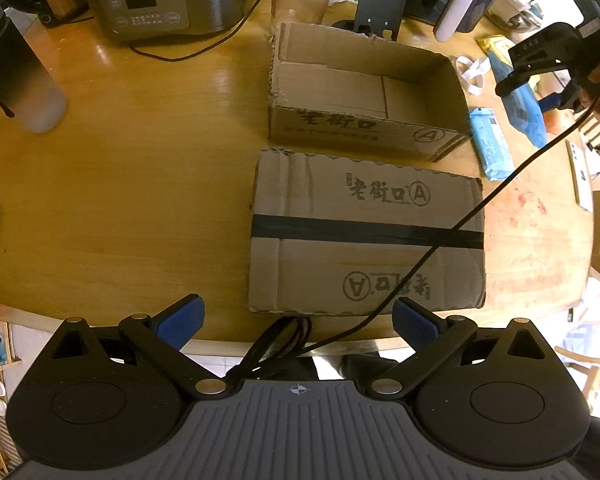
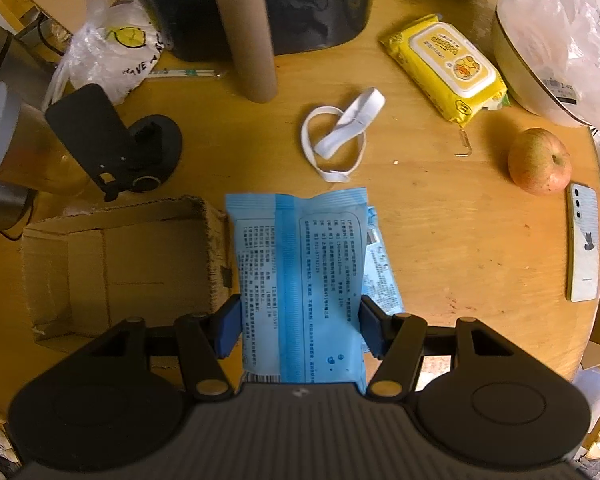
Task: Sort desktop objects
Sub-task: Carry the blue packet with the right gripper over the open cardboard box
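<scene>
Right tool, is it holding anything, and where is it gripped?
Yes: the right tool is shut on a blue wipes pack, its pads pressing the pack's two long side edges near the lower end.

Wooden table [image 2: 440,240]: warm honey-yellow, with reddish smears at right in the left wrist view. Open cardboard box [image 1: 364,92], upper centre: plain brown, black printed characters and a circled A on its front. Flat cardboard box [image 1: 366,236] below it: same brown and print, one black tape stripe across. Held wipes packet [image 2: 300,280], centre of the right wrist view: light blue, darker blue centre band, dark small print. Wipes pack [image 2: 444,68], upper right: yellow, white lid, cartoon duck. Elastic band [image 2: 340,136]: white. Apple [image 2: 540,160]: red-yellow blush. Phone [image 2: 584,240], right edge: white, small dark cat figure. Gripper pads [image 1: 184,320]: blue, finely ribbed, on black arms.
</scene>
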Demonstrator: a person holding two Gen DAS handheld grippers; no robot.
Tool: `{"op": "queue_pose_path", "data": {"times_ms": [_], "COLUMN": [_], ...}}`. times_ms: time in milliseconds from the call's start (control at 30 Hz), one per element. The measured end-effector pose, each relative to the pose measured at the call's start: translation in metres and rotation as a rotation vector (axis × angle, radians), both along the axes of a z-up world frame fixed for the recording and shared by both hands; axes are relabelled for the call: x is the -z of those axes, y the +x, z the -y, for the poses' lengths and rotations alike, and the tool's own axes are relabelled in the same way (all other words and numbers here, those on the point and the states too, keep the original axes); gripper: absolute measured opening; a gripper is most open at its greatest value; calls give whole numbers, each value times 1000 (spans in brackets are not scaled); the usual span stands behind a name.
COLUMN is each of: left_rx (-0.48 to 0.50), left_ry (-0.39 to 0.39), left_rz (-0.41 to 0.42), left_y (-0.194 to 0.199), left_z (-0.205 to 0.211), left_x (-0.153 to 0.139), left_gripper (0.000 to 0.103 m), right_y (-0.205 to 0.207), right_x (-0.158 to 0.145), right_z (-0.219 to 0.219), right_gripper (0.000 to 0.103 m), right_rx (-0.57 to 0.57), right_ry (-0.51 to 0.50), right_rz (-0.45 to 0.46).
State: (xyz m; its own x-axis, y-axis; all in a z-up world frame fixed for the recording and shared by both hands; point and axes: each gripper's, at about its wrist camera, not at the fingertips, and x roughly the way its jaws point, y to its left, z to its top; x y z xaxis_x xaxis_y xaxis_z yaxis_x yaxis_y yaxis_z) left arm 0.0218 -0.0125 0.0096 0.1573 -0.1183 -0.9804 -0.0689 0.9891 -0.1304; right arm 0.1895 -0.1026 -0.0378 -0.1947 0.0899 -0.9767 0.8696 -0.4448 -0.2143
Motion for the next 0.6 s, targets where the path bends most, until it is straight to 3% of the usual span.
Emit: {"op": "queue_pose_path", "data": {"times_ms": [167, 300, 400, 500, 600], "left_rx": [6, 7, 5, 0, -6], "left_ry": [-4, -8, -9, -10, -10], "left_rz": [1, 3, 4, 6, 5], "left_y": [1, 1, 0, -1, -2], "left_z": [-7, -12, -15, -19, -23], "left_x": [0, 0, 1, 1, 1], "left_gripper": [103, 103, 103, 103, 103], "right_y": [15, 26, 33, 40, 47], "right_x": [2, 3, 5, 7, 9], "right_z": [0, -1, -2, -3, -5], "right_gripper": [59, 59, 59, 59, 59], "right_rx": [-31, -164, -186, -346, -373], "right_ry": [-1, 16, 19, 39, 43], "right_rz": [5, 10, 13, 19, 24]}}
